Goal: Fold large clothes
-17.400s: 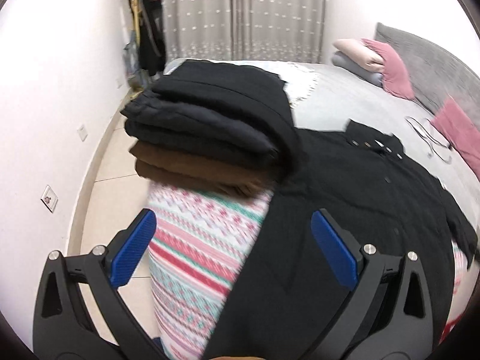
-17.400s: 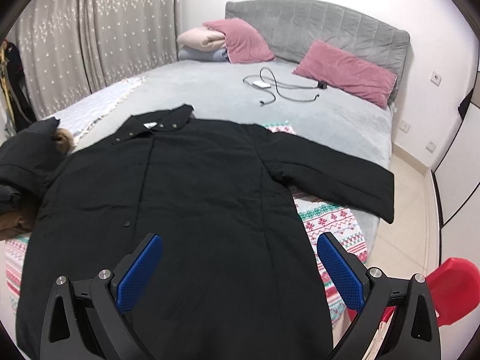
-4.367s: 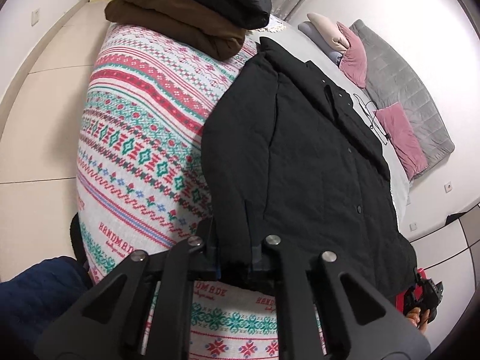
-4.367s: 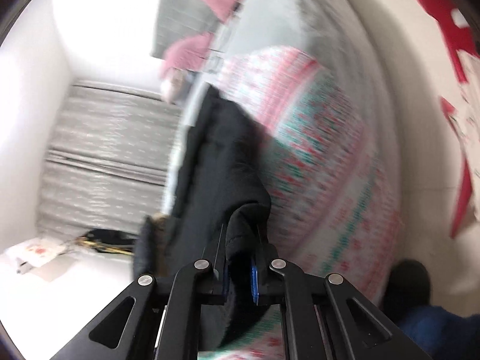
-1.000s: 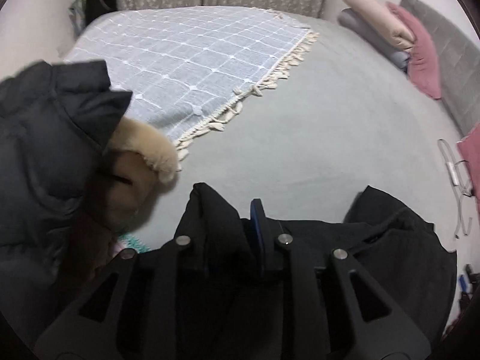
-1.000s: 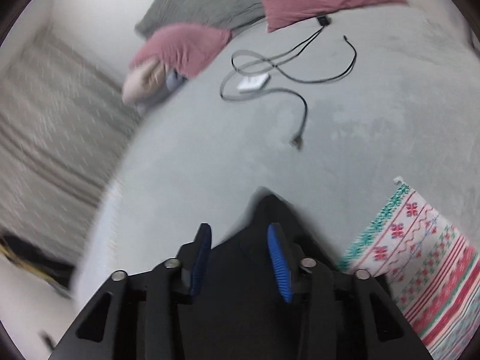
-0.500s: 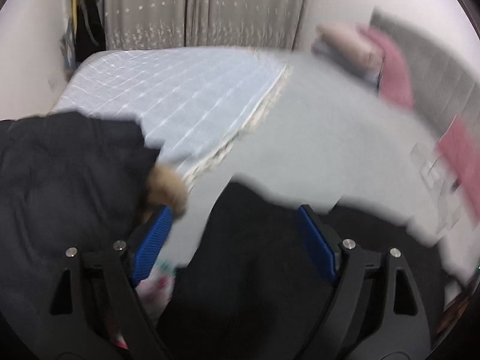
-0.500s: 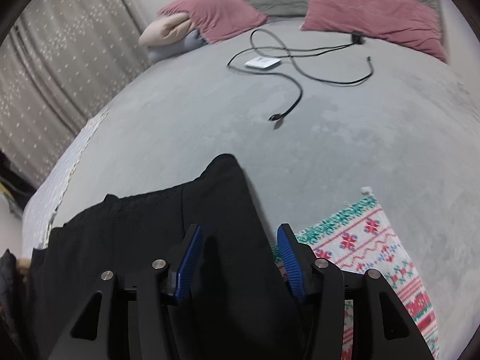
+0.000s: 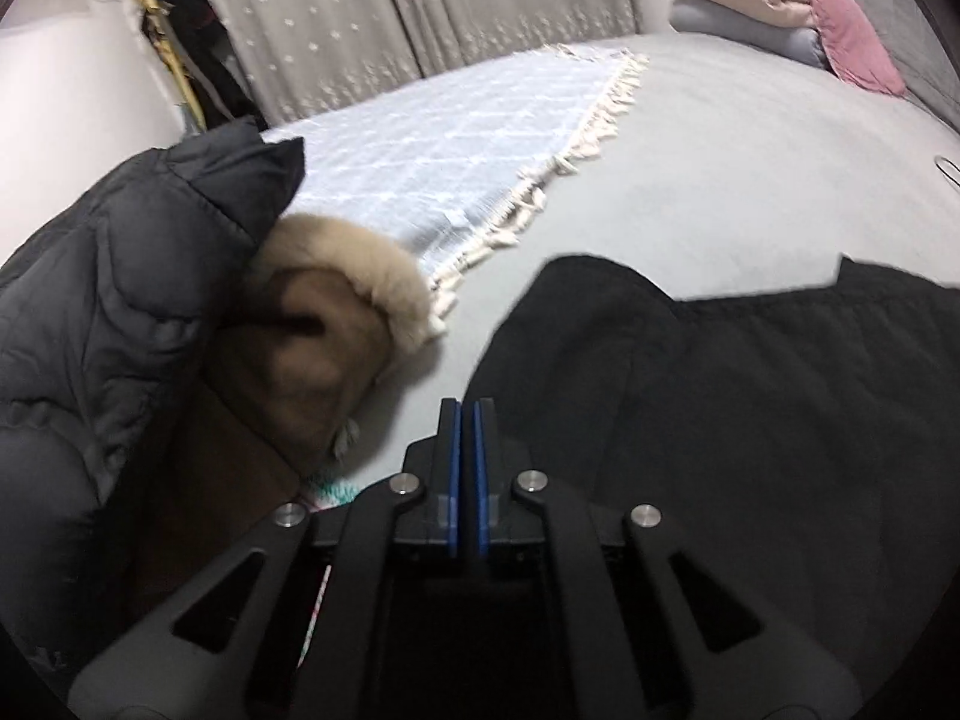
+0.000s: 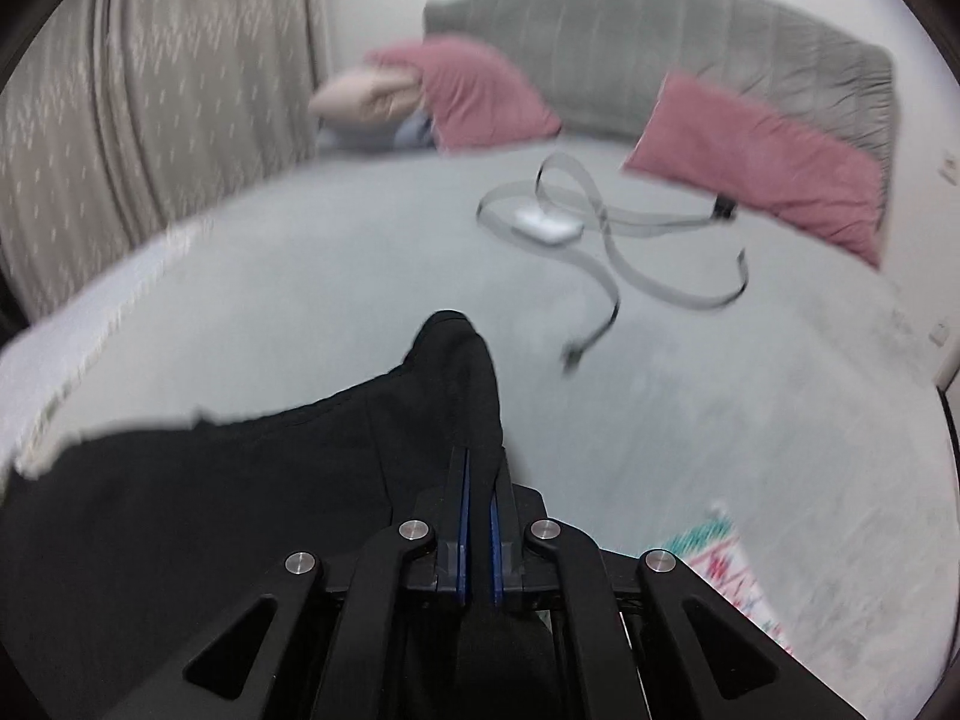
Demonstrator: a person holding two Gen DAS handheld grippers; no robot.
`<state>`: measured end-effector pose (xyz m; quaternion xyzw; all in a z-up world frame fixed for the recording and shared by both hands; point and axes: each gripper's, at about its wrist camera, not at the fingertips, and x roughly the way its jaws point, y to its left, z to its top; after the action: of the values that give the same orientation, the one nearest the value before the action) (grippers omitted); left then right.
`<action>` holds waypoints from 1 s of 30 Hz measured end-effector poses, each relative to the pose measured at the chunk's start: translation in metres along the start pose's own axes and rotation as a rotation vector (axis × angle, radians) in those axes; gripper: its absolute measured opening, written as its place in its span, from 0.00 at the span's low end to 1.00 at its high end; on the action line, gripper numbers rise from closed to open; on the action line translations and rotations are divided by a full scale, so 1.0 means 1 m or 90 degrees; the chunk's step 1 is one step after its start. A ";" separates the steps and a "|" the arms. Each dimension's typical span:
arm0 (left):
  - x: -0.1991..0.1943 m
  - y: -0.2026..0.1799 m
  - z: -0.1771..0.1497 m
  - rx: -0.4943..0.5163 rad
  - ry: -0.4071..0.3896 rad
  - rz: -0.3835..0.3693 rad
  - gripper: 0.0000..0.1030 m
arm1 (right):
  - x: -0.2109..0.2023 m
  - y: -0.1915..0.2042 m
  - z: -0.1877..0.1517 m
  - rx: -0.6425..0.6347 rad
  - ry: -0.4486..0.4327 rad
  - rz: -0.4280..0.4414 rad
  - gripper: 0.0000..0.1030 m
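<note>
Judging how it will handle, we take the black coat (image 9: 750, 408) for a soft, limp and fairly heavy thing. It is thick enough to hold a rounded fold but has no stiffness of its own, so any free part will sag and drag across the bed (image 9: 720, 180). Its matte cloth looks unlikely to slip out of a pinch. It is not fragile. We would take hold at the two outer corners of a folded edge, one in each hand, so the weight hangs evenly and the layers stay together.

The coat lies on the grey bed cover, doubled over. It has a thick rounded corner at its left end and a long, fairly straight far edge running to the right. It is plain black, faintly textured and creased.

The left gripper (image 9: 465, 420) has its jaws together at the coat's left edge, and we cannot tell whether any cloth is nipped between them. In the right wrist view the right gripper (image 10: 478, 468) has its jaws clamped on the coat's right corner, where the cloth rises to a peak just ahead of them. A pile of folded jackets (image 9: 120, 330) sits just left of the coat, and a cable (image 10: 630, 276) lies well beyond it.
</note>
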<state>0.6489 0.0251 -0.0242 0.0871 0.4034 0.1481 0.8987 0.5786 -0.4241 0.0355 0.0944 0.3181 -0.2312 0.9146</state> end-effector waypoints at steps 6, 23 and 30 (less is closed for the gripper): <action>0.014 -0.007 0.007 -0.005 -0.024 0.038 0.01 | 0.056 0.005 -0.035 0.032 0.088 -0.081 0.04; -0.118 0.054 -0.041 -0.022 -0.006 -0.320 0.59 | -0.088 -0.001 -0.087 0.052 0.133 0.188 0.59; -0.138 0.060 -0.120 0.001 0.027 -0.364 0.64 | -0.151 0.048 -0.164 -0.108 0.163 0.219 0.59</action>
<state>0.4601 0.0398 0.0098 -0.0327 0.4303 -0.1101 0.8954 0.4093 -0.2747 0.0037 0.0984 0.4293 -0.0303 0.8973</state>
